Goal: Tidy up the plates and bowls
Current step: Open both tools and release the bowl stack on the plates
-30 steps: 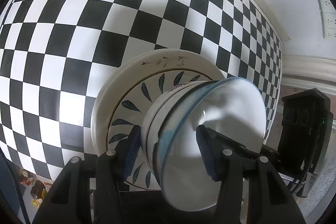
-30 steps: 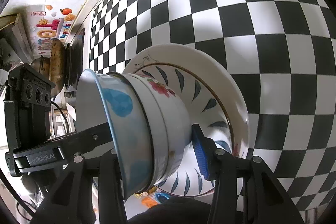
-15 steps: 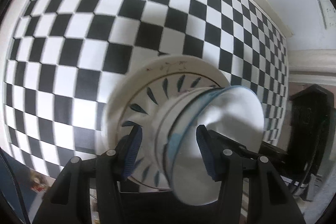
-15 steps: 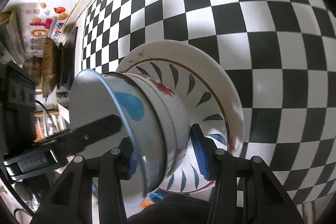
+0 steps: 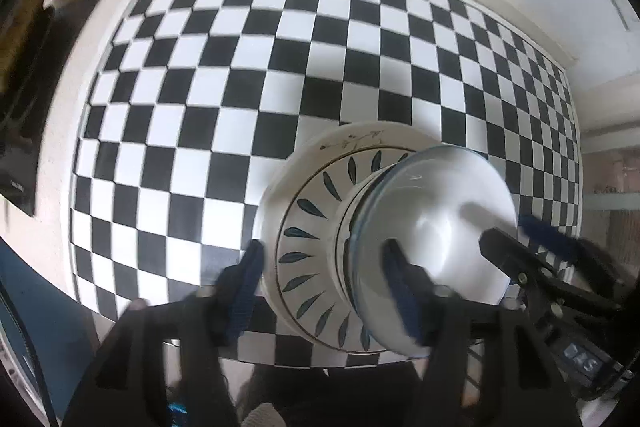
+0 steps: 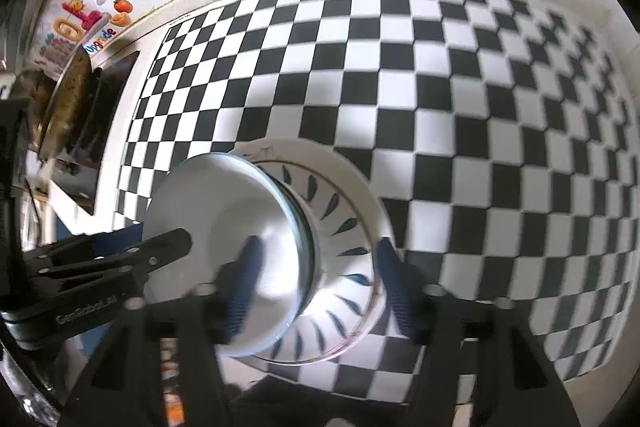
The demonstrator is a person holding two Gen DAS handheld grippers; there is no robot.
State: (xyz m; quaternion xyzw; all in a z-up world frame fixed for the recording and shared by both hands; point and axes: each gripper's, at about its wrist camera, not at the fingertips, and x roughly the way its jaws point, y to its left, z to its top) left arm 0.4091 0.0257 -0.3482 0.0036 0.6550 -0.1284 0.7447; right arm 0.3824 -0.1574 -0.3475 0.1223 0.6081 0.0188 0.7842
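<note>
bowls sat nested in 1 stack on the leaf-patterned plate, which lay on the checkered surface near its front edge. left gripper hung above the stack's left side with its jaws opening, pads clear of the rim, nothing gripped. right gripper did likewise on the other side, jaws opening, blue pads off the bowls. step in hand looked like a release. done well, both grippers would spread fully before lifting, rise straight and together, and avoid clipping the top bowl's rim, which could tip the stack.
</note>
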